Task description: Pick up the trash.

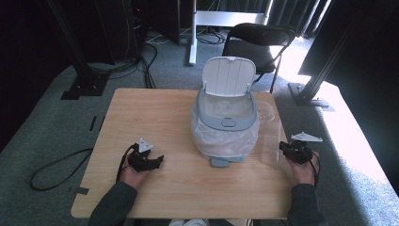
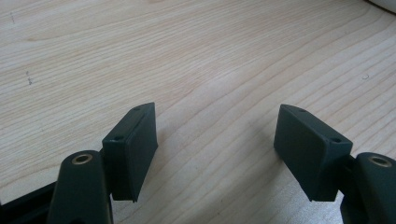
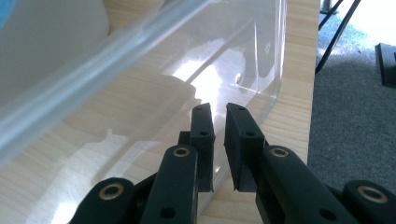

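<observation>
Container (image 1: 270,141), clear plastic, stood at the table's (image 1: 155,113) right edge beside the bin (image 1: 226,117). Left gripper (image 1: 149,161) rested on bare wood, jaws wide, nothing between. Right gripper (image 3: 218,122) pinched the container's thin wall, jaws nearly together.

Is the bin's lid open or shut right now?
Open. The white lid stands upright behind the bin, and the bag lining shows inside.

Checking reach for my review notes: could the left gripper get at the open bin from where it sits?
Probably yes. The left gripper rests with jaws open on the table, and only bare wood lies between it and the bin.
</observation>
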